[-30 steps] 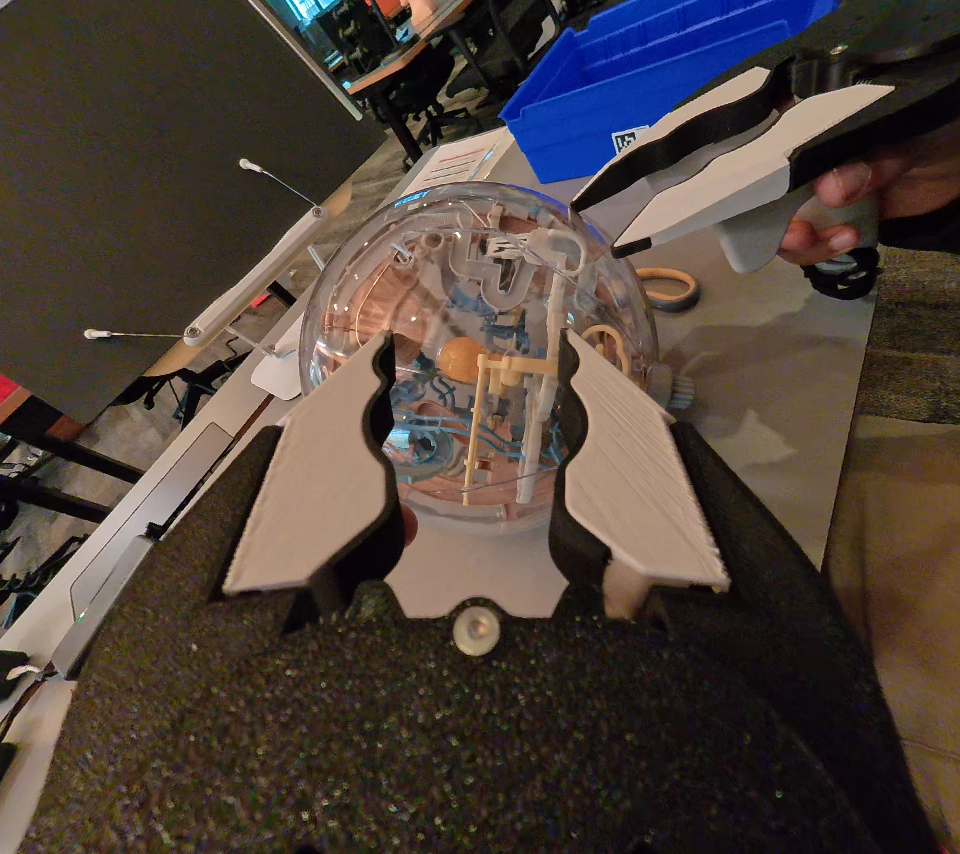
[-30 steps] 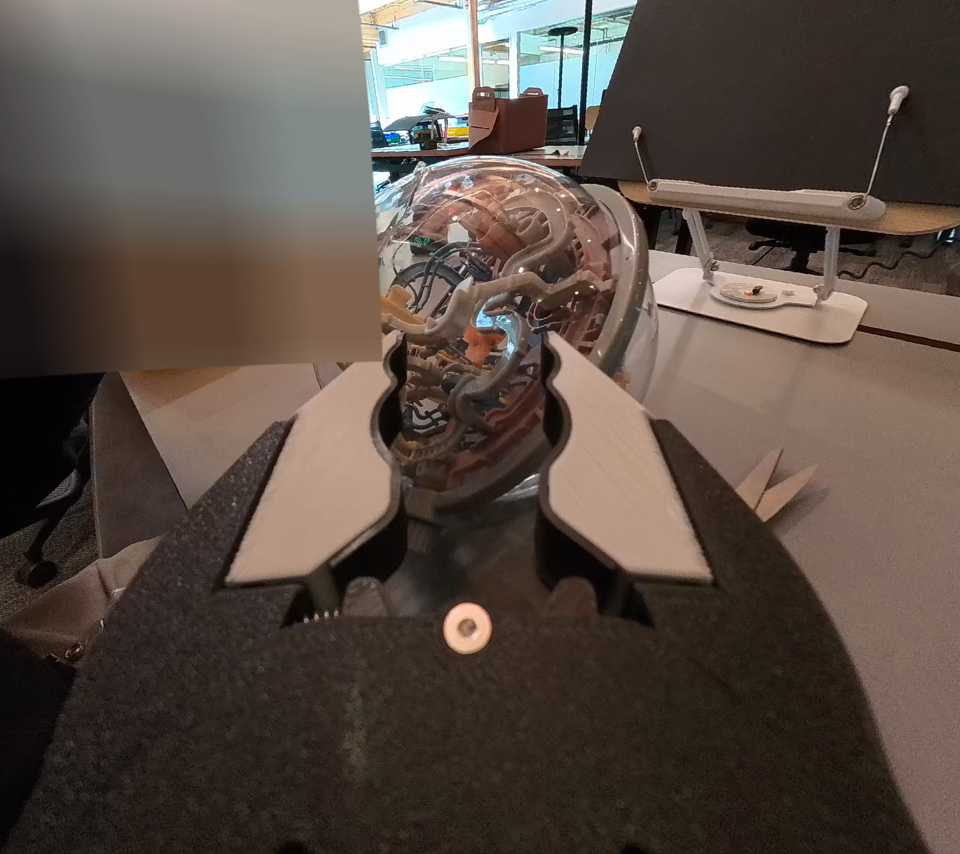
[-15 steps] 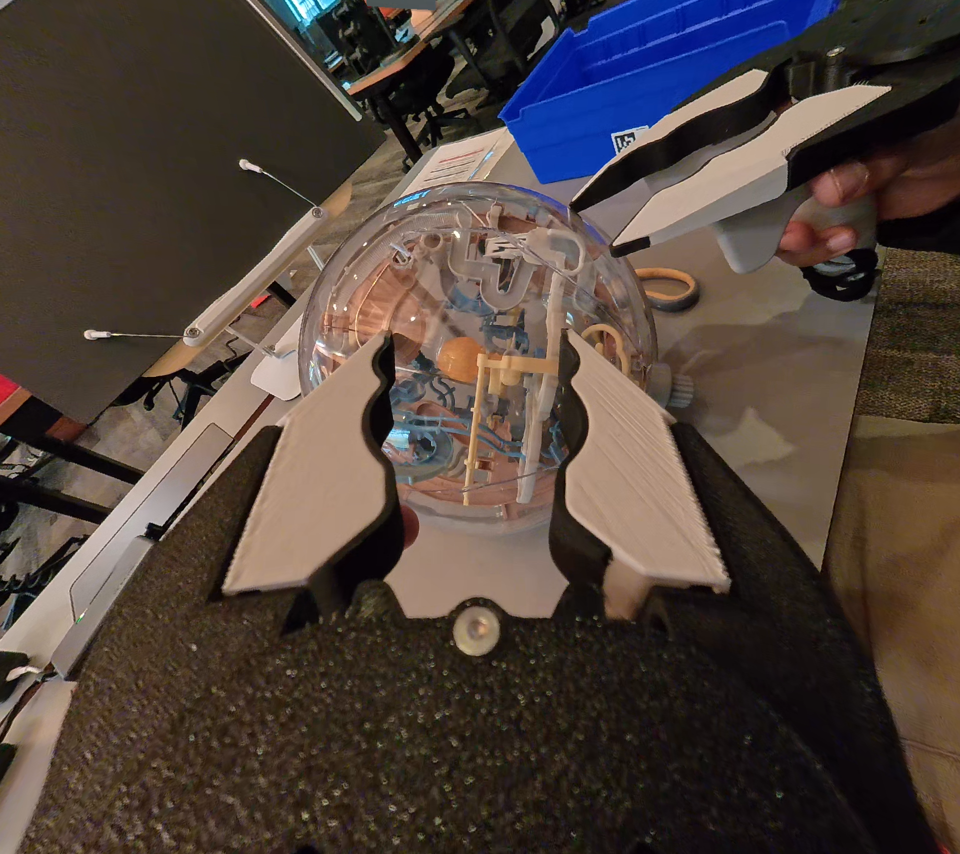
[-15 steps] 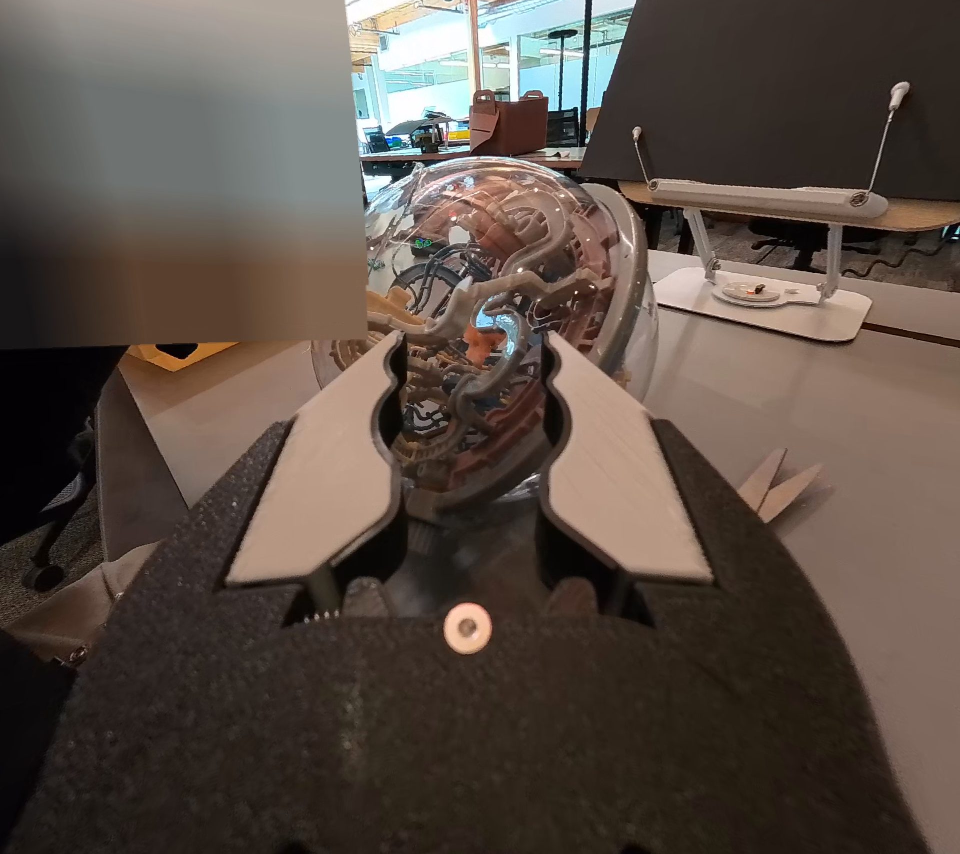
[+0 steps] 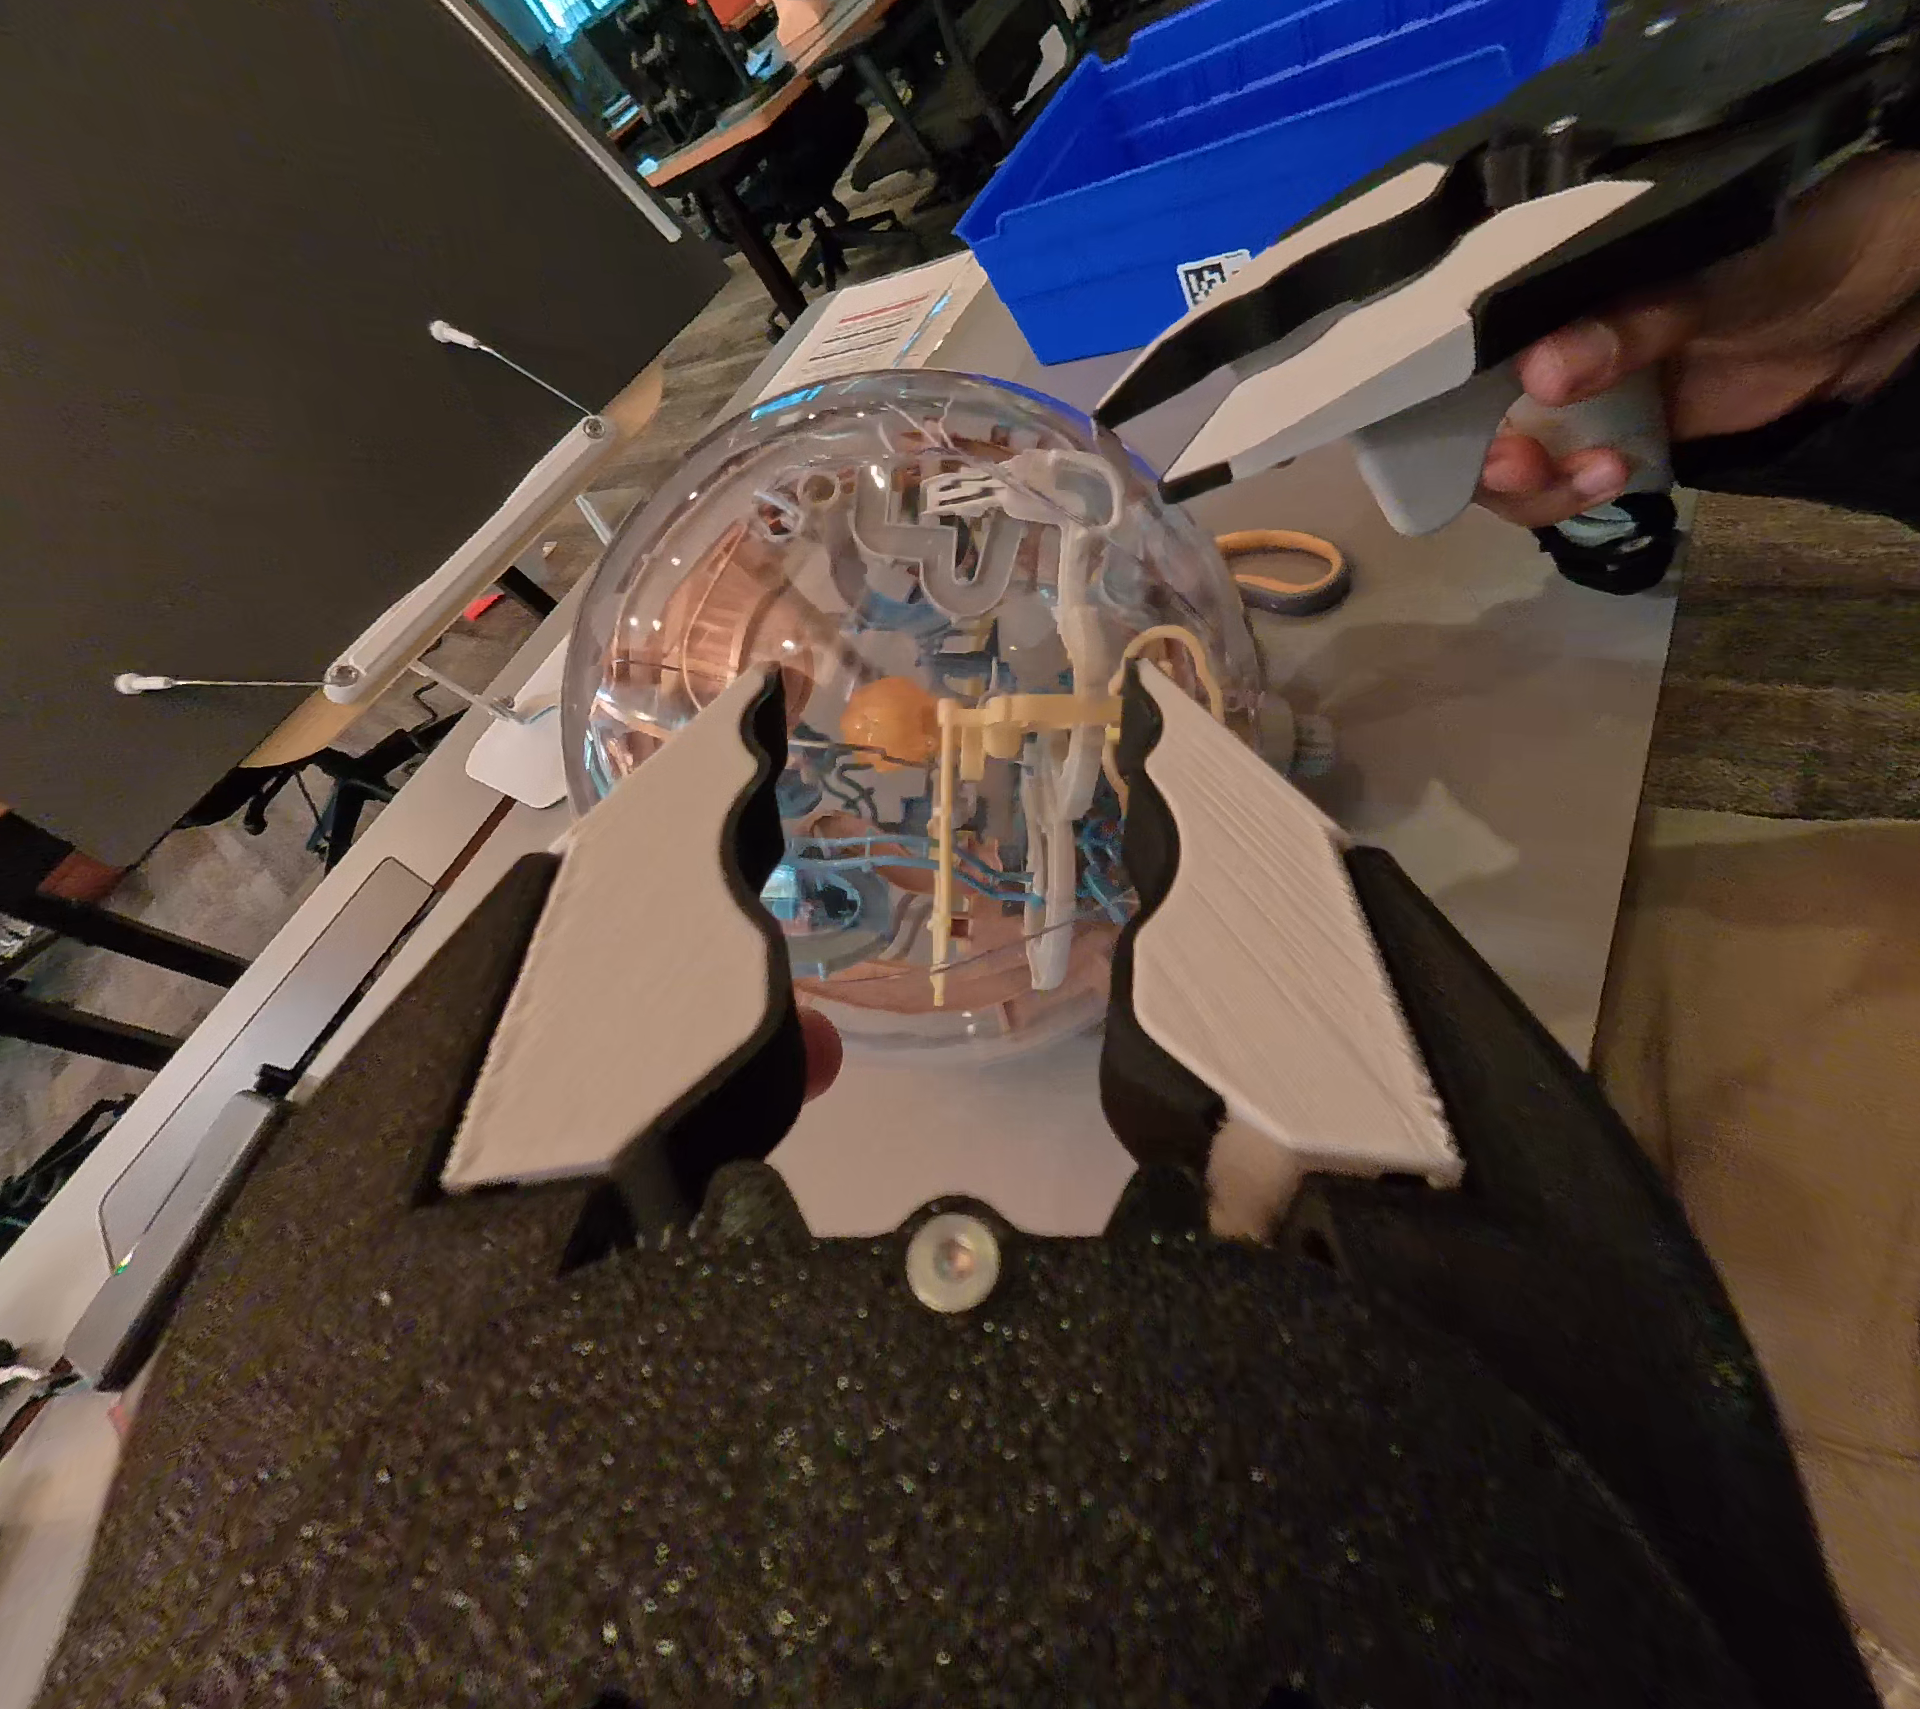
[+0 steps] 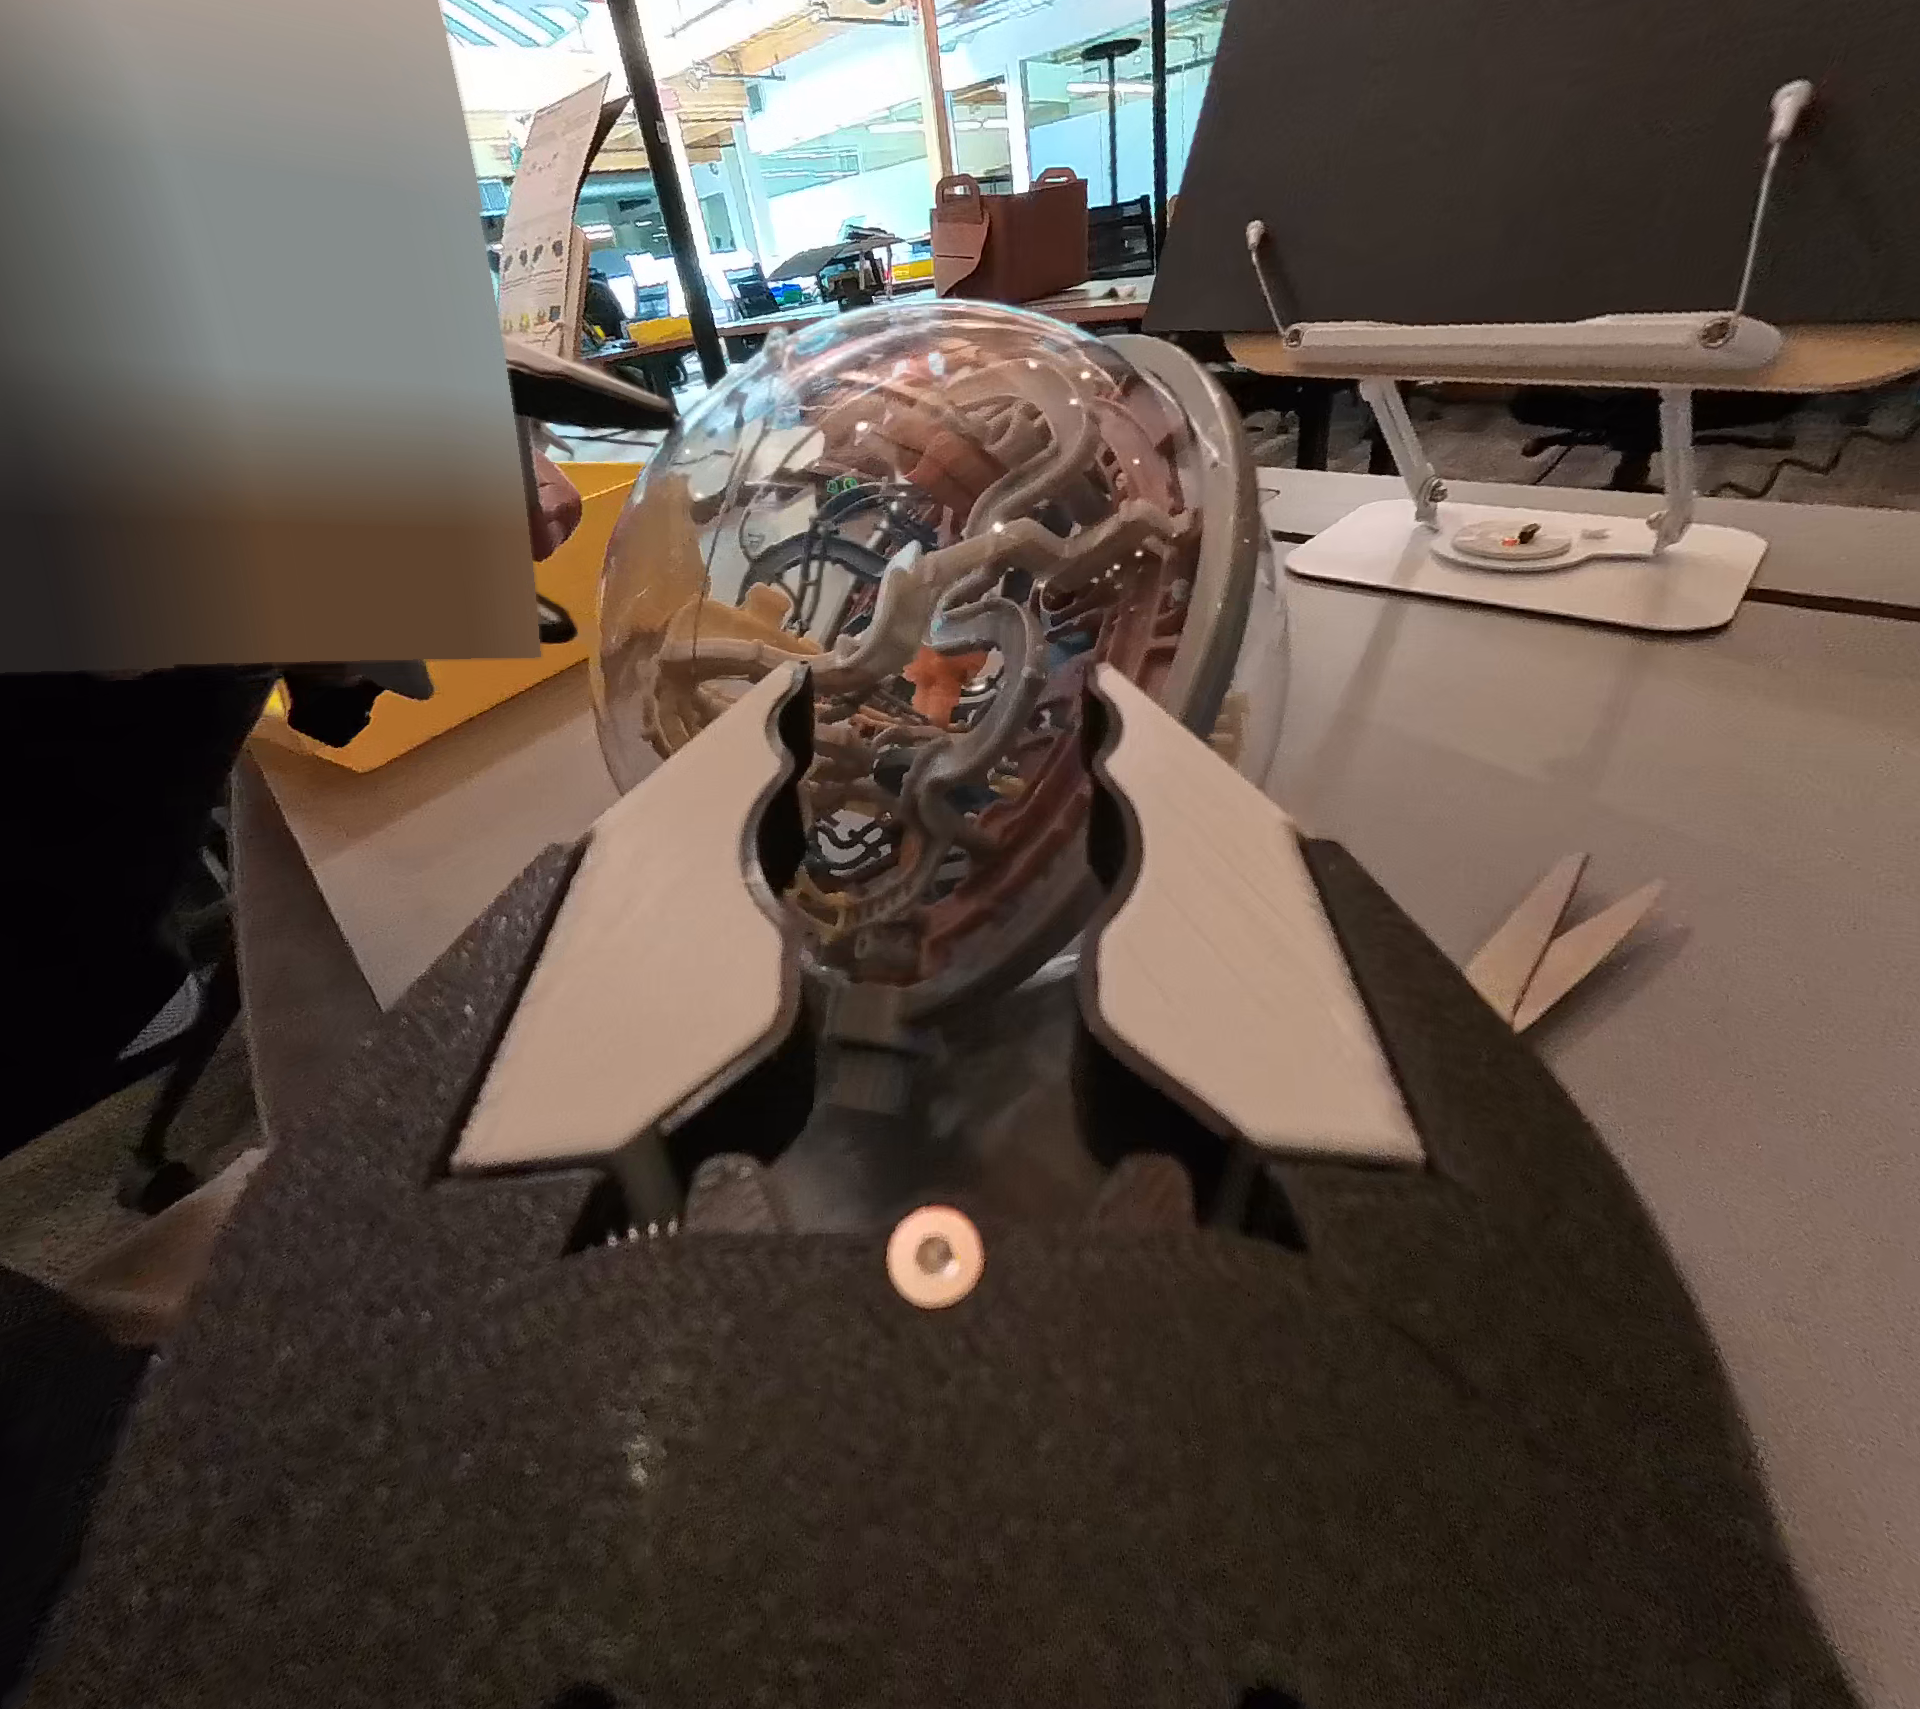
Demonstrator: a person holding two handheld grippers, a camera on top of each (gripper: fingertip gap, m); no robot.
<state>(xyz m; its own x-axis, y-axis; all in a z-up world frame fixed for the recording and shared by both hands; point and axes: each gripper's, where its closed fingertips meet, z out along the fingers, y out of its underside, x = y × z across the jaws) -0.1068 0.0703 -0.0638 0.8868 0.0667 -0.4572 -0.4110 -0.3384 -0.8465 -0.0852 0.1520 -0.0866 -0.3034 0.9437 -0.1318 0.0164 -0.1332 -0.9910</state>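
Observation:
A clear plastic maze ball with coloured tracks inside rests on the grey table. My left gripper is open, its white fingers set on either side of the ball's near face, at or just short of the shell. My right gripper is open too, its fingers against the near face of the ball. In the left wrist view the right gripper, held by a hand, has its tips by the ball's upper right.
A blue bin stands behind the ball. A black board leans on a white stand. An orange band, beige sticks and a yellow bin are nearby. The table edge runs on the right.
The right gripper has edged slightly closer to the ball's upper right. The ball and the left gripper have not moved. Both grippers remain open.

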